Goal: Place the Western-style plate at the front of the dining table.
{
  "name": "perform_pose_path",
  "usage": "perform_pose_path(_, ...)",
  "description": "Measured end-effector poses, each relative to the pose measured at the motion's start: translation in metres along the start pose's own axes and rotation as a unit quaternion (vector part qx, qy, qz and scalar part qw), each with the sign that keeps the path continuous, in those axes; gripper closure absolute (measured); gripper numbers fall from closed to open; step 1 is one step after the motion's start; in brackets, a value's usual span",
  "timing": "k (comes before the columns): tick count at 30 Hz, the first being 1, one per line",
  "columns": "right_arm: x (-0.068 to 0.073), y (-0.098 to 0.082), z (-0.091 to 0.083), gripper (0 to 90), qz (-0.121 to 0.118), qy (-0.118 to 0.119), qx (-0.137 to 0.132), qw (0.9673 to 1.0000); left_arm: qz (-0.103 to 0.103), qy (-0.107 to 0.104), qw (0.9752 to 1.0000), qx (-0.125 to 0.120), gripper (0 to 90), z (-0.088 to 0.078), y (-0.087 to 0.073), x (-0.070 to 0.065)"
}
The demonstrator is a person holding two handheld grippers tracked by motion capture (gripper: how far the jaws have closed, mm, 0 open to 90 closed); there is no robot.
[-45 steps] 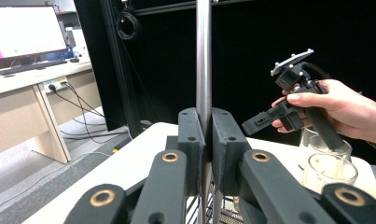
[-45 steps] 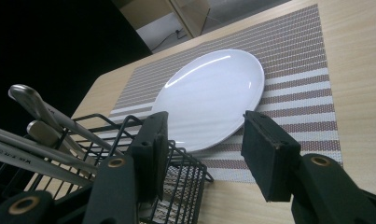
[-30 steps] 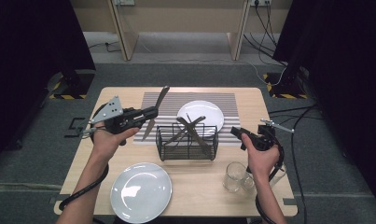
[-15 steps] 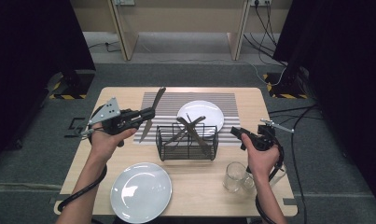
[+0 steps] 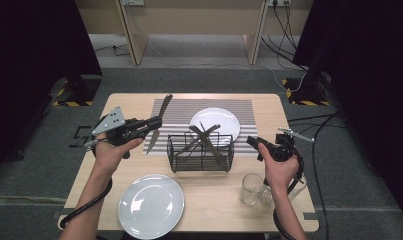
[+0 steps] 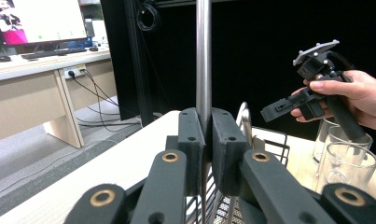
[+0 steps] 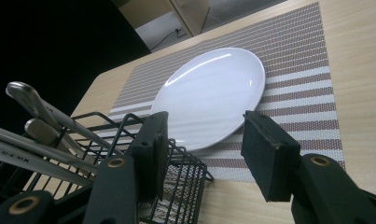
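Knife (image 5: 158, 122) was clamped between the closed fingers of the left gripper (image 5: 150, 125), held in the air above the striped mat (image 5: 179, 112), just left of the wire basket (image 5: 201, 152), blade tilted. Right gripper (image 5: 253, 141) hovered right of the basket, its fingers (image 7: 269, 156) spread apart and empty, pointing towards the far plate (image 5: 224, 120). Two glasses (image 5: 251, 189) stood near the right hand (image 5: 279, 167) on the tabletop (image 5: 289, 210).

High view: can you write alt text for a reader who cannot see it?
The left gripper holds a knife raised beside a black wire basket of cutlery. The right gripper hovers open above two glasses; one white plate lies near, another on a striped placemat.
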State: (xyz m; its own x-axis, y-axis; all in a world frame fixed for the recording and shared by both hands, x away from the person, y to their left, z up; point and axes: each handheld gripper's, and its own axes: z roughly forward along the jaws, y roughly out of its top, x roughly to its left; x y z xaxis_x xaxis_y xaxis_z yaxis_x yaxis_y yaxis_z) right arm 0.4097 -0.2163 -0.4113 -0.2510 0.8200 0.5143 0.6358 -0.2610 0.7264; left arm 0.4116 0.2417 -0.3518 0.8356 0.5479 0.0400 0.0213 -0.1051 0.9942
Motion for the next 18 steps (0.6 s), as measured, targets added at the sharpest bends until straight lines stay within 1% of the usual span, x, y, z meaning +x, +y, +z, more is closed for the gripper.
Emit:
perform_pose_path(8, 0.000, 0.000, 0.000, 51.0, 0.001, 0.000, 0.001, 1.0000, -0.003, 0.007, 1.0000, 0.001, 83.0, -0.003, -0.006, 0.003)
perform_pose_path(18, -0.002, 0.000, 0.000, 51.0, -0.001, -0.001, -0.001, 1.0000, -0.015, 0.017, 0.9997, 0.003, 83.1, -0.009, -0.017, 0.008)
